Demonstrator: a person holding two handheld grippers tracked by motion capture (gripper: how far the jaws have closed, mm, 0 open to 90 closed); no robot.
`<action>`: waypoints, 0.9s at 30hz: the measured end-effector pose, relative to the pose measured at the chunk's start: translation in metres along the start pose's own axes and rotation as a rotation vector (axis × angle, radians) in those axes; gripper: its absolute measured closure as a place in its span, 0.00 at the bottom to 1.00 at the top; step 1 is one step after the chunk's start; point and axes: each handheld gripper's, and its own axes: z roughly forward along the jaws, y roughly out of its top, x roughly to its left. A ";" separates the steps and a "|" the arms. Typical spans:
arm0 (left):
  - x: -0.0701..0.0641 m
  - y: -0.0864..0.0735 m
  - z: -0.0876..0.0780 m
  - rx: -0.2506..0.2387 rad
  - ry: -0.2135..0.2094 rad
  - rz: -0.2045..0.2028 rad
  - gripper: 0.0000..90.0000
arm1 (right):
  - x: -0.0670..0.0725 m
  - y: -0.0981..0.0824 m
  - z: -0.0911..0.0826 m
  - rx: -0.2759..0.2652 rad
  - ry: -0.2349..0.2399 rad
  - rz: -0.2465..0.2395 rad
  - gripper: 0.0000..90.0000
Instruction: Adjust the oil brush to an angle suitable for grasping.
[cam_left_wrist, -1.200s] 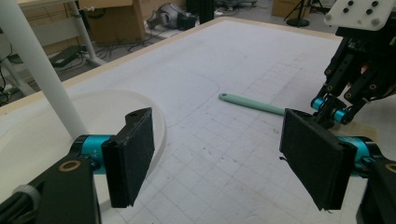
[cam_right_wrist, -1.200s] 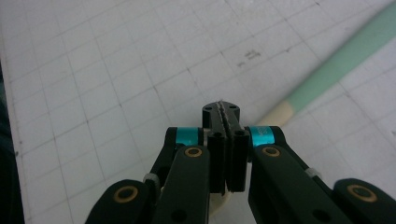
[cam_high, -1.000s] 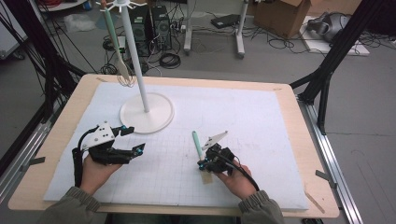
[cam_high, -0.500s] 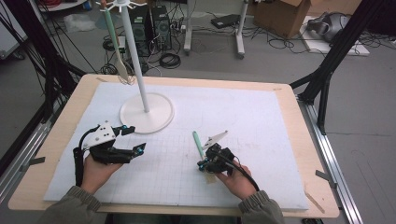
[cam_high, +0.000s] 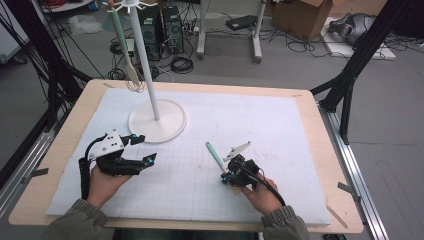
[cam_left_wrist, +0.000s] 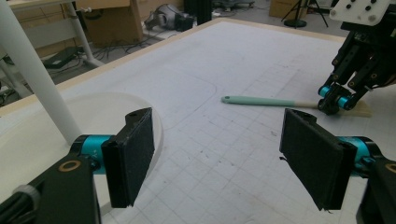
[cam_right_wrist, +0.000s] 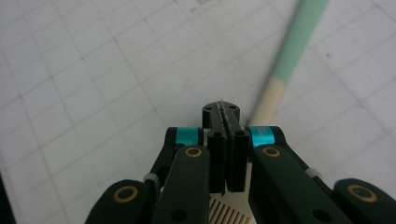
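Two flat black fingers (cam_right_wrist: 224, 112) pressed together, slim mint-handled utensil (cam_right_wrist: 292, 51), gridded mat (cam_right_wrist: 93, 93)

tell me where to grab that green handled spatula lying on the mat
Grip the spatula mid-handle, on the green part, coming straight down with the jaws across its width. It lies flat on the mat; the handle is slim and straight, the comb-like cream head wider and harder to pinch.

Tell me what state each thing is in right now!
Left tongs: open, holding nothing.
Right tongs: shut, tips down by the spatula's pale end.
Spatula: lying flat on the mat.
Stand: upright, one utensil hanging from a hook.
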 end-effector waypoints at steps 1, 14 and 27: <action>0.000 0.000 0.000 0.000 0.000 0.000 0.30 | -0.002 -0.001 -0.001 0.002 -0.005 0.002 0.99; -0.001 0.000 0.002 0.006 -0.006 0.003 0.30 | -0.023 -0.014 -0.014 -0.034 -0.042 0.053 0.99; 0.000 -0.001 0.002 0.006 -0.009 -0.002 0.30 | -0.030 -0.015 -0.025 -0.179 -0.001 0.067 0.78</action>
